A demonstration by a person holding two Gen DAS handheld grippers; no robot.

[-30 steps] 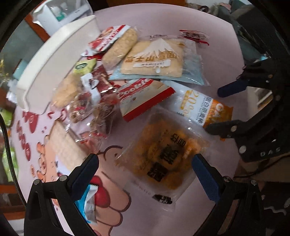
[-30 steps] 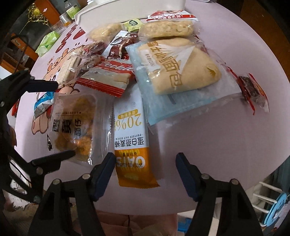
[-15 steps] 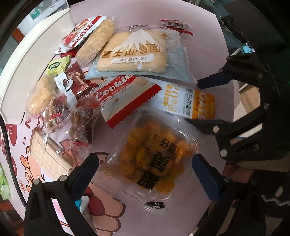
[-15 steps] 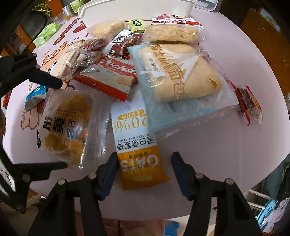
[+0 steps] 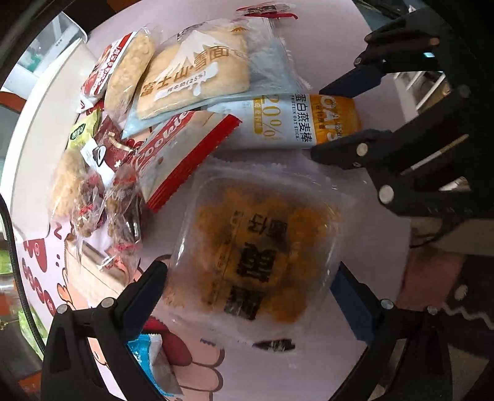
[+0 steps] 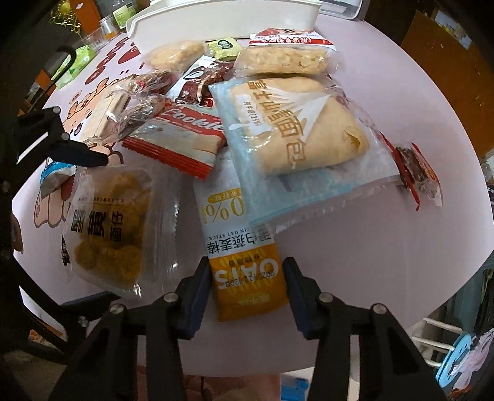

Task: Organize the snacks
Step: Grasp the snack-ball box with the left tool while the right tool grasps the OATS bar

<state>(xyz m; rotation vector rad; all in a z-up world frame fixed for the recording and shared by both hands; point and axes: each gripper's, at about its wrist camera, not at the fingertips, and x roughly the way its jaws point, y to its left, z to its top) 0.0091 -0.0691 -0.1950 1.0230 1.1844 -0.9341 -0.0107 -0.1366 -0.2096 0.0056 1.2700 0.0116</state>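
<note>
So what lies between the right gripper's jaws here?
The orange end of the oat stick packet lies between the closing jaws of the right gripper, nothing else. The right wrist view shows it best.

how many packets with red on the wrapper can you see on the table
4: the red-edged cookie packet mid-pile, the red-and-white rice bar wrapper by the white tray, the dark red-and-white sachet, the small red-trimmed clear candy alone. More may be hidden.

We see bare pink tabletop [image 6: 355,262] open along the near edge, right of the oat bar [image 6: 244,268]. The bread packet [image 6: 296,129] overlaps the bar's far end, and the cookie pack [image 6: 185,138] crowds beside it. The clear tray of fried snacks [image 5: 259,246] lies close alongside. Farther back, a white bin [image 6: 228,12] walls off the pile.
</note>
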